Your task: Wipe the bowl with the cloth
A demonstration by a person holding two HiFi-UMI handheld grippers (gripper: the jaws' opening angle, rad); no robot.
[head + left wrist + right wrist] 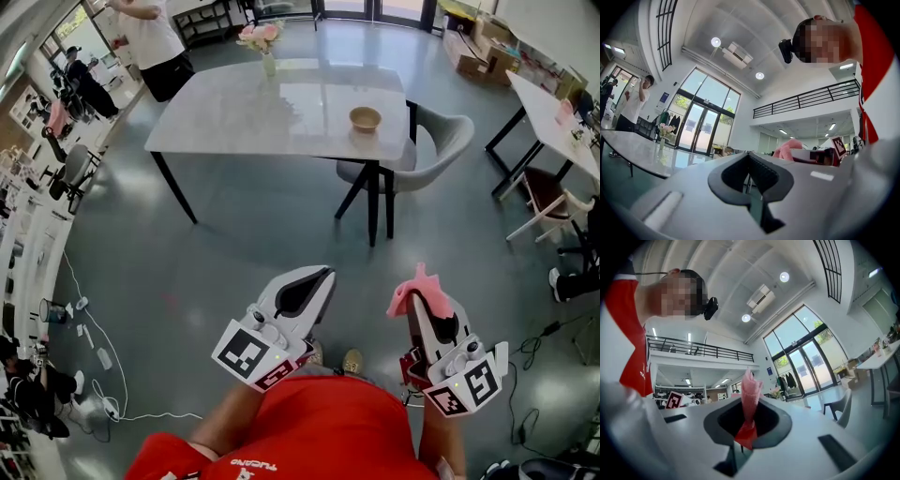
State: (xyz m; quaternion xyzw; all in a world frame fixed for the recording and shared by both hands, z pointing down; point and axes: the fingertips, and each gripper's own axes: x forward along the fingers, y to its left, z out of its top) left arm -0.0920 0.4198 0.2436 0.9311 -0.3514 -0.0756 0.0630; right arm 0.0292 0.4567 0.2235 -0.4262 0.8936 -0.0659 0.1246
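Note:
A small tan bowl (366, 118) stands on the grey marble table (244, 117) near its right edge, far ahead of both grippers. My right gripper (424, 292) is shut on a pink cloth (413, 289), which sticks up from between its jaws; the right gripper view shows the pink cloth (750, 399) pinched upright in that gripper (749, 420). My left gripper (317, 277) is shut and holds nothing; in the left gripper view its jaws (749, 174) meet with nothing between them. Both grippers hang close to my body above the floor.
A vase of pink flowers (262, 39) stands at the table's far side. A grey chair (433, 150) sits at the table's right. A person (155, 37) stands at its far left corner. A white table (553, 117) is at right; cables (103, 361) lie on the floor at left.

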